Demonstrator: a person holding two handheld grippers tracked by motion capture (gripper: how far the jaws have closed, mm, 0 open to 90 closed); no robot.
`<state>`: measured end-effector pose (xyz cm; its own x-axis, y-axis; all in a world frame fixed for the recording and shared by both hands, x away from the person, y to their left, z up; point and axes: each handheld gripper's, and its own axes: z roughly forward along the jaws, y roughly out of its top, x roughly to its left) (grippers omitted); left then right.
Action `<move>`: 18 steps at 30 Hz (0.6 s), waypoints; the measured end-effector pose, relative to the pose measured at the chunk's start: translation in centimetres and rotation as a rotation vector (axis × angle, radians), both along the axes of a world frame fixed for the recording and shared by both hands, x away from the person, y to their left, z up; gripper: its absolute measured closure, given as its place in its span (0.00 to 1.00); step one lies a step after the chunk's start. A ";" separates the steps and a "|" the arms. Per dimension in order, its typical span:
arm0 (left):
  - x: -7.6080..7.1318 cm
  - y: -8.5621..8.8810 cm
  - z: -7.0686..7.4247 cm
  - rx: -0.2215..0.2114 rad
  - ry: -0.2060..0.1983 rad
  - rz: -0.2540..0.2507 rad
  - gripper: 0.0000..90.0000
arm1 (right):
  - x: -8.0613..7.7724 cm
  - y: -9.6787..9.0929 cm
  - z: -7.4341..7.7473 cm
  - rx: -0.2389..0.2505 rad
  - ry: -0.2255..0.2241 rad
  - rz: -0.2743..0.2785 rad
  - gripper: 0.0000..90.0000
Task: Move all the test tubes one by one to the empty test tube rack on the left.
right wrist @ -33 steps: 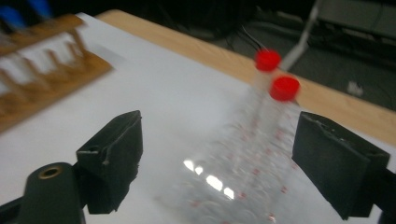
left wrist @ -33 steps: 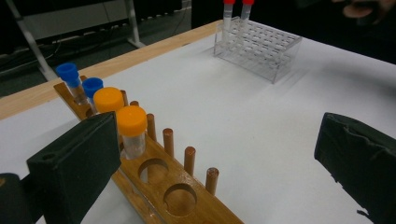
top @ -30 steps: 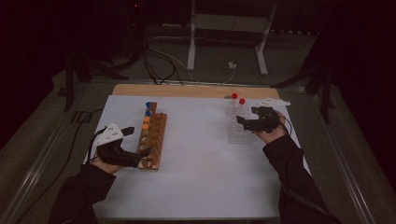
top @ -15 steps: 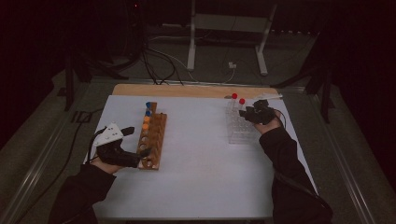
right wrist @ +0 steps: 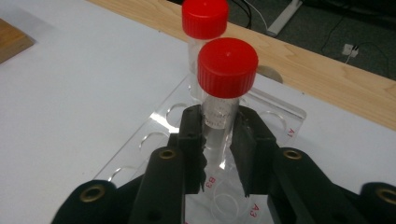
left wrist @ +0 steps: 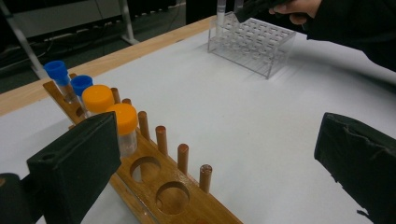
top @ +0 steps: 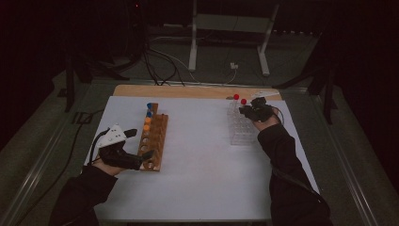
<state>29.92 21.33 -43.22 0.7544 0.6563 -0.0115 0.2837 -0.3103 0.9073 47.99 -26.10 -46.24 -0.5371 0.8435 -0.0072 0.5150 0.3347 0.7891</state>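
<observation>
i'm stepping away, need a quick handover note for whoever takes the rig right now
Right tool: jaws have just closed on the nearer red-capped tube, which stands upright in the clear rack. Not lifted yet.
Left tool: open, jaws standing either side of the near end of the wooden rack, holding nothing.
Second red-capped tube stands in the clear rack just behind the gripped one.
Wooden rack holds two blue-capped tubes and two orange-capped tubes; its nearest big holes are empty.
Done: grip made. Left, probably: lift the gripped tube out and carry it off, perhaps to the wooden rack.
</observation>
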 end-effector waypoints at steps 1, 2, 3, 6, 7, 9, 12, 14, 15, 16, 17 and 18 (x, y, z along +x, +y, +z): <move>0.0 0.0 0.0 0.003 -0.004 0.004 0.01 | 0.0 0.1 0.0 -0.003 0.001 0.000 0.83; 0.0 0.0 0.0 0.000 -0.001 0.001 0.01 | 0.0 0.1 0.0 -0.004 0.002 0.000 0.83; 0.0 0.1 0.0 -0.001 0.000 0.000 0.01 | 0.0 0.1 0.1 -0.006 0.003 0.000 0.83; 0.0 0.1 0.0 -0.002 0.003 -0.001 0.01 | 0.0 0.1 0.3 -0.011 0.004 -0.001 0.84; 0.0 0.0 0.0 0.001 0.001 0.002 0.01 | 0.0 0.1 0.4 -0.011 -0.001 -0.002 0.84; 0.0 0.0 0.0 0.002 0.005 -0.003 0.01 | -0.1 0.2 0.9 -0.011 -0.008 -0.001 0.84; 0.1 -0.1 0.0 0.004 0.006 -0.006 0.01 | -0.3 0.2 1.7 -0.018 -0.025 0.005 0.84; 0.1 -0.1 0.0 0.003 0.008 -0.009 0.01 | -0.5 0.2 2.4 -0.019 -0.037 0.009 0.84; 0.1 -0.1 0.0 0.003 0.006 -0.007 0.01 | -0.6 0.2 2.8 -0.018 -0.045 0.009 0.84; 0.1 -0.1 0.1 0.002 0.009 -0.010 0.01 | -0.8 0.1 3.1 -0.017 -0.053 0.011 0.84; 0.1 -0.1 0.1 0.004 0.008 -0.011 0.01 | -0.9 0.1 3.5 -0.018 -0.060 0.013 0.84; 0.1 -0.1 0.1 0.005 0.008 -0.010 0.01 | -1.1 0.1 3.9 -0.021 -0.070 0.015 0.84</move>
<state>30.01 21.19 -43.13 0.7607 0.6490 -0.0141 0.2878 -0.3176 0.9035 46.90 -25.98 -42.37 -0.5470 0.8348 -0.0627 0.4537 0.3585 0.8158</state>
